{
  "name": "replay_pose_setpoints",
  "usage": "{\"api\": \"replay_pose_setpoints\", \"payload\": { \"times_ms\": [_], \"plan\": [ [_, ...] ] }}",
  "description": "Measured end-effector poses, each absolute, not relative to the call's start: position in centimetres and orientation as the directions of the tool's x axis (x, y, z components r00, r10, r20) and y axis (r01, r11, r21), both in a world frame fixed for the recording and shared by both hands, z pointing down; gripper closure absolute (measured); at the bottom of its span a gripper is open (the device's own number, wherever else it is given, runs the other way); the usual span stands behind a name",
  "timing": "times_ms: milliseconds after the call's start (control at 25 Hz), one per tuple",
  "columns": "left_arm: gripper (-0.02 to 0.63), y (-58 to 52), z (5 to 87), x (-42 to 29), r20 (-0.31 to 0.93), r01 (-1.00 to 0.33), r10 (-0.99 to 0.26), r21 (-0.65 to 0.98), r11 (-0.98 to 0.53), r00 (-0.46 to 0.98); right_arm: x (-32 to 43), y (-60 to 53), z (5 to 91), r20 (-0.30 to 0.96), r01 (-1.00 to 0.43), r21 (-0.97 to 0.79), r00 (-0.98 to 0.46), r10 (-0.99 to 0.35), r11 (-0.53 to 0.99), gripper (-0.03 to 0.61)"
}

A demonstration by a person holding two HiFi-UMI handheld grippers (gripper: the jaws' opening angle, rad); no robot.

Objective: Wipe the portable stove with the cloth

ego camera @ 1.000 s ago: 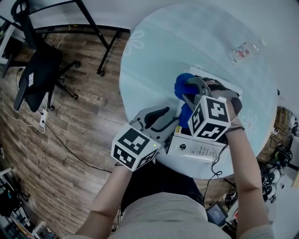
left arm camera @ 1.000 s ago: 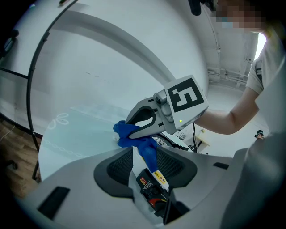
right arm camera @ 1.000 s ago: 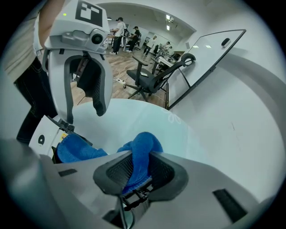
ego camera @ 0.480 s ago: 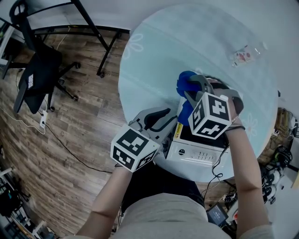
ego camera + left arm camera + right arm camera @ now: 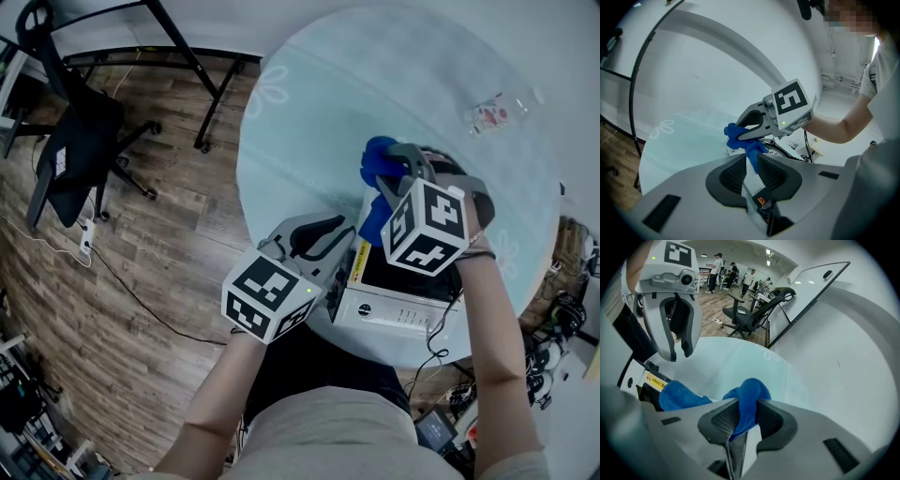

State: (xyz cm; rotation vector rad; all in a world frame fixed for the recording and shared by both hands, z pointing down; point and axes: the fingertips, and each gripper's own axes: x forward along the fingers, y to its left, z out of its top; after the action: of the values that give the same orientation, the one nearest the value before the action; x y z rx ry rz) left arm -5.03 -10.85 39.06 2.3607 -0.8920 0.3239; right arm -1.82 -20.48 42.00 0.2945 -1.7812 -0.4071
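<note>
The portable stove [image 5: 398,298], white-fronted with a black top, sits at the near edge of the round table [image 5: 375,75]. My left gripper [image 5: 349,251] has just been closing. Its jaws now pinch the stove's white left edge [image 5: 753,183], beside a yellow label. My right gripper [image 5: 380,183] is shut on the blue cloth [image 5: 377,152], which hangs down onto the stove's far left corner. In the right gripper view the cloth [image 5: 750,391] bulges up between the jaws of the right gripper [image 5: 746,405]. A fold lies on the stove [image 5: 644,383], below the left gripper [image 5: 678,355].
A small clear packet [image 5: 489,111] lies at the far right of the table. A black office chair [image 5: 75,131] and a black metal frame [image 5: 187,47] stand on the wood floor to the left. Cables and gear lie on the floor at the right [image 5: 567,309].
The left jaws have closed in on the stove's left edge. The right gripper has carried the cloth slightly right and further from me, uncovering more of the black top.
</note>
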Motion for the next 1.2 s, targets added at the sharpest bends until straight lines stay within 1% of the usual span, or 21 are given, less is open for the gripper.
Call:
{"api": "replay_pose_setpoints", "payload": {
  "times_ms": [320,600,880,1200],
  "plan": [
    [0.537,-11.3,39.1,-5.0,0.419,-0.67,-0.524,0.44,-0.597,0.742,-2.0,-21.0,41.9,0.875,-0.019,0.424,-0.251,-0.415,0.905,0.469],
    [0.537,-11.3,38.6,-4.6,0.404,-0.656,-0.517,0.43,-0.621,0.755,-2.0,-21.0,41.2,0.84,-0.073,0.455,-0.294,-0.456,0.887,0.469],
    [0.537,-10.7,37.9,-4.0,0.409,-0.634,-0.489,0.413,-0.654,0.77,-2.1,-20.5,38.4,0.756,-0.206,0.491,-0.382,-0.531,0.847,0.469],
    [0.537,-9.7,36.4,-3.9,0.409,-0.616,-0.474,0.37,-0.695,0.78,-0.8,-19.4,33.3,0.607,-0.397,0.483,-0.491,-0.625,0.781,0.472]
  ]
}}
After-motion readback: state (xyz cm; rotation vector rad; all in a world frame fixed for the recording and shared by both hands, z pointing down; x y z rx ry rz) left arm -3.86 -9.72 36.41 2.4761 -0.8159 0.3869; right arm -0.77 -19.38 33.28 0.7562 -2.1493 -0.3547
